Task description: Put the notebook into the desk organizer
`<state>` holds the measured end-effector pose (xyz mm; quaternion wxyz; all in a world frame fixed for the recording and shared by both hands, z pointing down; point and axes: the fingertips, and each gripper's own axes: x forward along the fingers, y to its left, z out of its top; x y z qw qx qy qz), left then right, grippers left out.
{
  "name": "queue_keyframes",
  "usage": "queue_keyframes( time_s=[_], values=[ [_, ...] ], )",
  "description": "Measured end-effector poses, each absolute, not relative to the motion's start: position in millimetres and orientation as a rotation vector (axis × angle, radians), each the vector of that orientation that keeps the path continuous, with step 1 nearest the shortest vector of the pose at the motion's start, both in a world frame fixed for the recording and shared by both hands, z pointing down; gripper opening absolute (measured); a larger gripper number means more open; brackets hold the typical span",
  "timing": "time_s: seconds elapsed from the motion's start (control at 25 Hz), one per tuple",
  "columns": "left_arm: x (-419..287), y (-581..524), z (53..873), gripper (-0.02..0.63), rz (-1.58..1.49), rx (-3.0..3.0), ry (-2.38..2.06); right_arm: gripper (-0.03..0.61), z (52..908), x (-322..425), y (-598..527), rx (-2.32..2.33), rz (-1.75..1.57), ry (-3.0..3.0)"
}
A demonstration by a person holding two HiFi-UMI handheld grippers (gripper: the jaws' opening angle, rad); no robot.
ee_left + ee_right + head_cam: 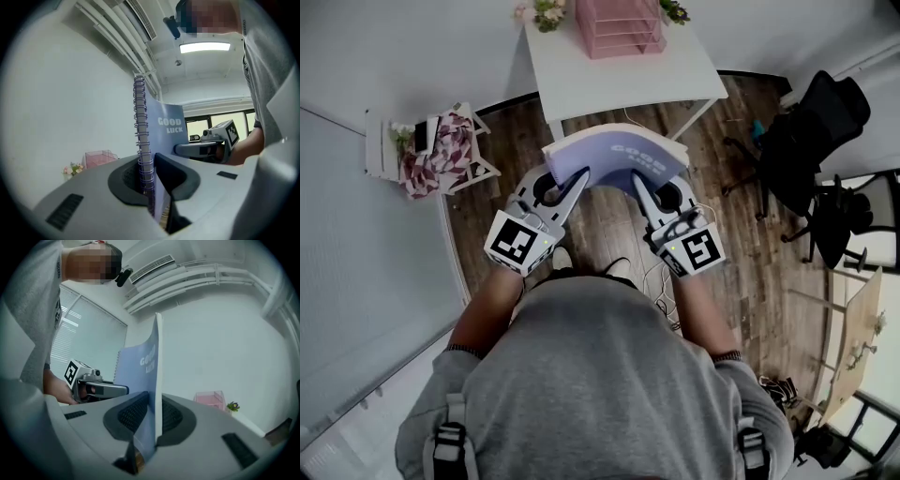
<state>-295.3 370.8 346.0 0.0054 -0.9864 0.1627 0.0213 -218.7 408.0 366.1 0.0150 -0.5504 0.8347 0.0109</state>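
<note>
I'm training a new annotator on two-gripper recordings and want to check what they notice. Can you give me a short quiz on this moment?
1. Multiple choice: which part of the notebook does the left gripper clamp?
A) the spiral-bound edge
B) the open page edge
C) nothing, its jaws are empty
2. True or false: the notebook sits inside the pink desk organizer.
3. Short answer: what is between the jaws of the right gripper?

Key
1. A.
2. False: both grippers hold it in the air, short of the table where the organizer stands.
3. The same notebook, gripped at its open page edge.
</note>
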Motion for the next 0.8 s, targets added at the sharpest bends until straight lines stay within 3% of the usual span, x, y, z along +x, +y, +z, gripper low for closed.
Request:
queue_keyframes(
  time_s=[0.8],
  values=[
    [-248,391,347,0.069,0.085,-3.065,0.489,0.054,358,-175,427,-1.773,0.116,2.553]
  ],
)
